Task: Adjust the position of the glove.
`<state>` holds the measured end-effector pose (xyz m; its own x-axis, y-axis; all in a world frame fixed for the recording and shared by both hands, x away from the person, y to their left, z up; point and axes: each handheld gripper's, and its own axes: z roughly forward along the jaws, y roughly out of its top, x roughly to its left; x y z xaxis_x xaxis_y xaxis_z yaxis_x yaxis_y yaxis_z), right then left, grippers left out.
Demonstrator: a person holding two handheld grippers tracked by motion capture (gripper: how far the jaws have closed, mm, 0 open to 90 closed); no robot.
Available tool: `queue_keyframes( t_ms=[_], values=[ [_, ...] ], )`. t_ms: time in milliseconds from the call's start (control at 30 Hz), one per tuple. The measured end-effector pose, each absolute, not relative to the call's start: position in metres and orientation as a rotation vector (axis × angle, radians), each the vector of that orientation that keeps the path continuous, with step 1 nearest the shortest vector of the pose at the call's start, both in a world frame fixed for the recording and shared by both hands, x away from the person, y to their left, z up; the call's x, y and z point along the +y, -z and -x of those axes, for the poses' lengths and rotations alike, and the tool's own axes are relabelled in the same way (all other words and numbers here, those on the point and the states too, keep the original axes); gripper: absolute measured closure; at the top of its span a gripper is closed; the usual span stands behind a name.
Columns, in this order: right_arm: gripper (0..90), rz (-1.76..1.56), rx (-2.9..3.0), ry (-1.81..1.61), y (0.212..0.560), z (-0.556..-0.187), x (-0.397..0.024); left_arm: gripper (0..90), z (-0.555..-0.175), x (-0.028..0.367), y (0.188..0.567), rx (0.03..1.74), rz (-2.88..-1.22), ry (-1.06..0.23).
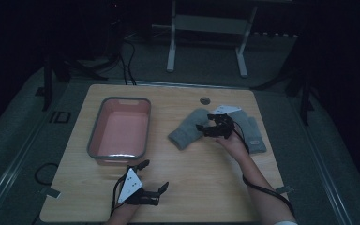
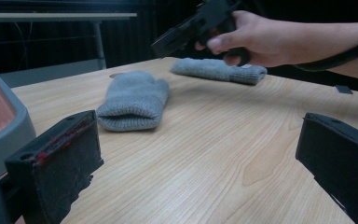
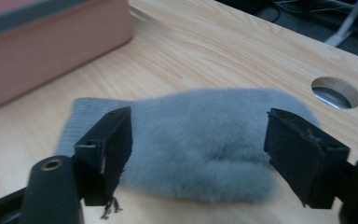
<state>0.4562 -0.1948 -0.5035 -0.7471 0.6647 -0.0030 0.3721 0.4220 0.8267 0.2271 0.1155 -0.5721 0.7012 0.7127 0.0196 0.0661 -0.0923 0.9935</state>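
The right hand-held gripper [image 3: 198,154] hovers wide open, empty, straddling a grey mitten [image 3: 200,140] on the counter [image 1: 192,178]. Closing too high risks pinching only loose knit, which may slip. The left hand-held gripper [image 1: 152,178] rests wide open, empty.

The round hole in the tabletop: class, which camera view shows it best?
The right gripper view: the round hole sits close and sharp, its metal lining visible beyond the grey mitten. The high view shows the hole small, near the table's far edge. The left gripper view gives a faint sliver behind the mitten.
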Motion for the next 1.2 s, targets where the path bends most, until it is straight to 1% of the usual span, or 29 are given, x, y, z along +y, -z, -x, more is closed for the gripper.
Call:
queue_keyframes(
  t_ms=[100,133,333,367,467,500,533,567,600,667,733,767,800,933,1200],
  values=[
    [24.1,-0.901,2.383,-1.222,0.513,-0.469,-0.185,0.3,-0.228,0.116,0.572,0.656,-1.588,-0.603],
    [25.8,-0.911,2.388,-1.224,0.516,-0.472,-0.183,0.3,-0.228,0.116,0.572,0.655,-1.587,-0.602],
    [26.9,-0.946,2.398,-1.217,0.528,-0.487,-0.173,0.3,-0.228,0.116,0.572,0.655,-1.589,-0.601],
    [28.9,-0.932,2.404,-1.207,0.53,-0.489,-0.17,0.3,-0.228,0.116,0.572,0.654,-1.589,-0.601],
    [30.7,-0.903,2.431,-1.14,0.539,-0.495,-0.163,0.3,-0.228,0.116,0.572,0.653,-1.59,-0.6],
    [34.1,-0.88,2.457,-1.053,0.547,-0.497,-0.16,0.3,-0.228,0.116,0.572,0.654,-1.589,-0.599],
    [38.5,-0.896,2.452,-1.073,0.55,-0.497,-0.16,0.3,-0.228,0.116,0.572,0.654,-1.588,-0.598],
    [38.5,-0.896,2.452,-1.073,0.55,-0.497,-0.16,0.3,-0.228,0.116,0.572,0.655,-1.588,-0.597],
    [49.2,-0.937,2.45,-1.077,0.551,-0.499,-0.161,0.3,-0.228,0.116,0.572,0.654,-1.588,-0.598],
    [60.0,-0.953,2.437,-1.064,0.551,-0.499,-0.161,0.3,-0.228,0.116,0.572,0.654,-1.589,-0.599],
    [72.8,-0.948,2.446,-1.064,0.551,-0.498,-0.16,0.3,-0.228,0.116,0.572,0.654,-1.589,-0.6],
    [77.2,-0.956,2.45,-1.055,0.549,-0.497,-0.159,0.3,-0.228,0.116,0.572,0.654,-1.589,-0.6],
    [79.7,-0.955,2.454,-1.056,0.548,-0.497,-0.159,0.3,-0.228,0.116,0.572,0.653,-1.589,-0.6],
    [83.4,-0.915,2.51,-1.1,0.541,-0.494,-0.16,0.3,-0.228,0.116,0.572,0.655,-1.588,-0.597],
    [84.4,-0.78,2.611,-1.183,0.527,-0.478,-0.169,0.3,-0.228,0.116,0.572,0.66,-1.588,-0.597]
  ],
)
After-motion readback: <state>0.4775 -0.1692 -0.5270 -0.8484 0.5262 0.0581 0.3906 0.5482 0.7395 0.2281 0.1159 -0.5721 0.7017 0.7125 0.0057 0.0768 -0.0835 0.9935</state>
